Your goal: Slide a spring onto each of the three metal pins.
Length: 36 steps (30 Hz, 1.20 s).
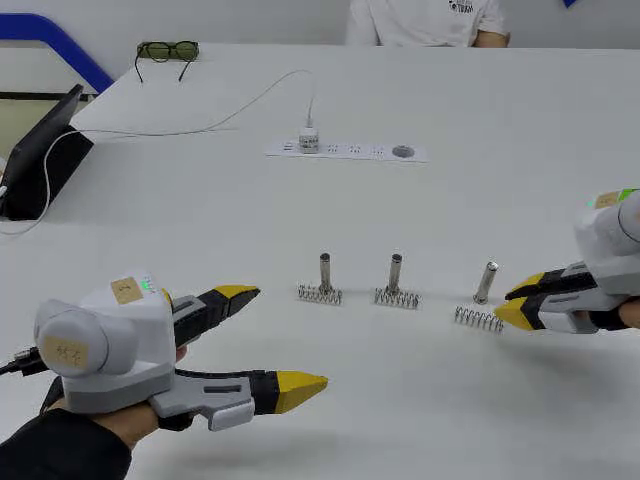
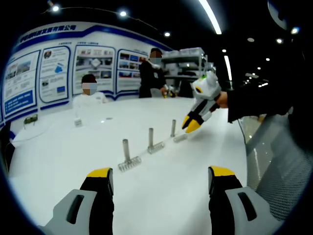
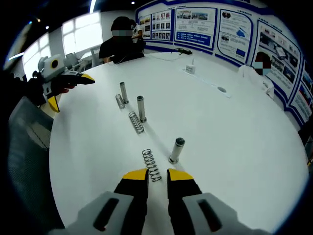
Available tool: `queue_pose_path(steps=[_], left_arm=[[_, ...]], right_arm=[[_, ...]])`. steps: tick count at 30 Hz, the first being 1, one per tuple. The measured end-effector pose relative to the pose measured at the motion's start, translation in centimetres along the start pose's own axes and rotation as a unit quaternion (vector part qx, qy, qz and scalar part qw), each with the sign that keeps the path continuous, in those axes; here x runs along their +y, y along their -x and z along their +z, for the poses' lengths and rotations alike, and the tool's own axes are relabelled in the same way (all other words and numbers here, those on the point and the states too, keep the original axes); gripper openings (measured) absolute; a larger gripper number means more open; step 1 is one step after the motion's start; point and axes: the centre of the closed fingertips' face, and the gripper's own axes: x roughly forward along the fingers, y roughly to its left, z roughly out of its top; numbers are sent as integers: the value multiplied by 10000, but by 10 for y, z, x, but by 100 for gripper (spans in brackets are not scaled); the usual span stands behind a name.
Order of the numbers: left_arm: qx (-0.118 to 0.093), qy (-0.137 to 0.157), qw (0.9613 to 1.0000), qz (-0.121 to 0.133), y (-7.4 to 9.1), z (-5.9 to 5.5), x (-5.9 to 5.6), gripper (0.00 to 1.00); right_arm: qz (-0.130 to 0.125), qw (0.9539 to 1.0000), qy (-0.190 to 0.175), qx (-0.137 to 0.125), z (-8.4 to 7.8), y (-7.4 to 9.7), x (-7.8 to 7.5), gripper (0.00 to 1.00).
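**State of the work.** Three pins stand upright in a row on the white table. None carries a spring; each spring lies flat at the foot of its own pin.

**Right gripper.** We find the right gripper low over the table, its jaws parted by a narrow gap. The near end of the right spring lies at that gap, not yet pinched. We judge that the small opening suits a thin, light part, because a short closing travel is less likely to knock it away. The right pin stands just beside this spring.

**Left gripper.** The left gripper hovers with its jaws spread wide, well apart from the left pin, the left spring, the middle pin and the middle spring. We judge that it is held clear so that the row is unobstructed.
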Motion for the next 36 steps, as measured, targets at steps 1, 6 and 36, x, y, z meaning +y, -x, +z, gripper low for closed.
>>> queue_pose_path(steps=[1,6,36], left_arm=[[3,0,10000,0,0,0,0,81],[25,9,10000,-1,0,-1,-1,81],[308,-292,9978,-504,-18,-1,-20,78]], right_arm=[[25,10000,35,39,-2,-1,1,16],[147,9991,354,201,-6,-8,5,16],[589,9914,885,762,-12,-15,12,12]])
